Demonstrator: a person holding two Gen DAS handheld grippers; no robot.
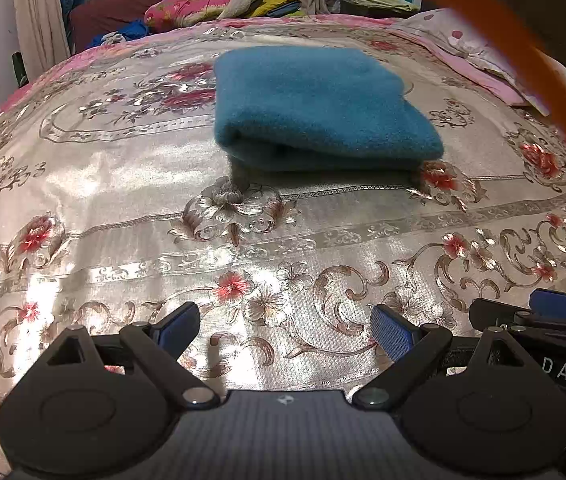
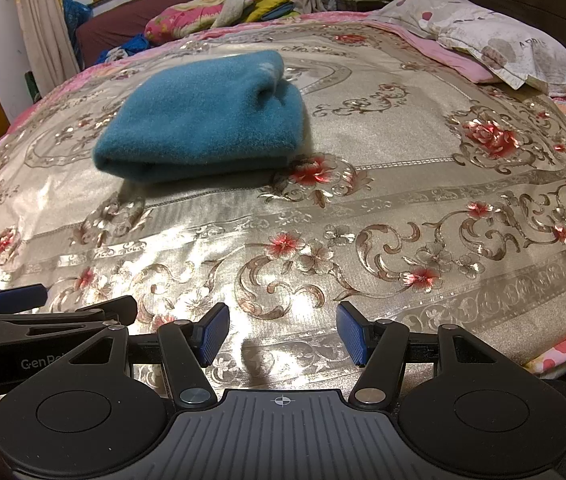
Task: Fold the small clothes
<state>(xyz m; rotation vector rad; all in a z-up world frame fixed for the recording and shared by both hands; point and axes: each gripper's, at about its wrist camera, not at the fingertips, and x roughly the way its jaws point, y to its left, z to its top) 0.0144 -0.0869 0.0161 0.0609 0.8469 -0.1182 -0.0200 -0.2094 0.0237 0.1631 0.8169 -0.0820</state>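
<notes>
Nearest, left gripper (image 1: pixel 285 334) and right gripper (image 2: pixel 283 334) both stand parted and empty over the bedspread (image 1: pixel 123 184). Beyond, well apart, the blue garment (image 1: pixel 315 108) lies folded flat. Folding appears complete; nothing visibly remains.

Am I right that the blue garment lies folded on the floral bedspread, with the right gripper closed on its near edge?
Not quite: the right gripper is open and holds nothing, as the right wrist view shows. The blue garment does lie folded on the floral bedspread.
</notes>
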